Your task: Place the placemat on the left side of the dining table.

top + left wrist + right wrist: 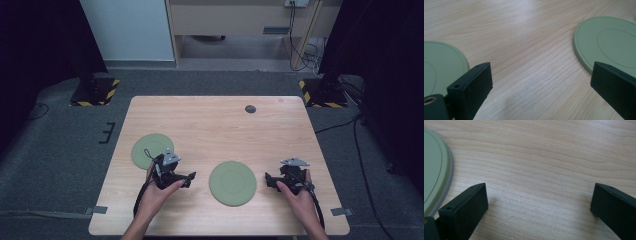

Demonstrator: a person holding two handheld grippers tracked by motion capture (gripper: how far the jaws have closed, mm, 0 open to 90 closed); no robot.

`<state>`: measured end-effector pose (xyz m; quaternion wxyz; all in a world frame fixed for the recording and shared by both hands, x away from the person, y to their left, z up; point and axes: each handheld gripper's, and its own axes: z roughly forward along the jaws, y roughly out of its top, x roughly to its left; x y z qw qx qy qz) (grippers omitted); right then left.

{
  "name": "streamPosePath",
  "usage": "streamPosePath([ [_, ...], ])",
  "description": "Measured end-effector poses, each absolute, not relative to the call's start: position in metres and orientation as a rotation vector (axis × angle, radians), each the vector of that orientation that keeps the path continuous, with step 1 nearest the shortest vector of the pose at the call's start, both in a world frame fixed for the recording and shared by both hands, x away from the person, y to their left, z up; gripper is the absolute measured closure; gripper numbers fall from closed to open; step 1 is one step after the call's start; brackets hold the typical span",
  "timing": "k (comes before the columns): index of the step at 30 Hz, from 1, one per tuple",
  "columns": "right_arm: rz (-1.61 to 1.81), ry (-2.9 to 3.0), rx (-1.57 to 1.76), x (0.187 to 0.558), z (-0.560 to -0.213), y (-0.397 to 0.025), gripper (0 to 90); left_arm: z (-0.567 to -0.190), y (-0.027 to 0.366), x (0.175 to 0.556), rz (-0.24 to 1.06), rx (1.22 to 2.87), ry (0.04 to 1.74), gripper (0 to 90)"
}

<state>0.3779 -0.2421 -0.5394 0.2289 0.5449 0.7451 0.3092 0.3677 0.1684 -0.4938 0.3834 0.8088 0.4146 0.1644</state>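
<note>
Both your grippers rest with jaws spread wide, pinching nothing. The middle green plate (pixel 232 183) lies flat between them: left gripper (pixel 186 179) just beside one rim, right gripper (pixel 270 180) beside the other. The second plate (pixel 145 148) sits beyond the left gripper. You seem about to grasp; next, slide one jaw under a rim.

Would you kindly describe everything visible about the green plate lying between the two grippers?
The green plate is a round, flat, pale sage-green disc with a matte, plastic-looking surface, a thin raised rim and a faint inner circle marking its centre well. It lies flat and right side up on the wooden table, near the front edge, with nothing on it. The left gripper and the right gripper sit on either side of it, both with jaws open, neither touching it.
</note>
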Motion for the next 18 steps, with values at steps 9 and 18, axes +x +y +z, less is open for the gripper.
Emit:
streamPosePath([
  [9, 0.853, 2.052, 1.5, 0.378, -0.539, -0.242, 1.5, -0.506, 0.15, 0.371, 0.412, 2.104, 1.034, 3.4],
  [18, 0.854, 2.054, 1.5, 0.377, -0.539, -0.242, 1.5, -0.52, 0.137, 0.38, 0.413, 2.129, 1.057, 3.3],
])
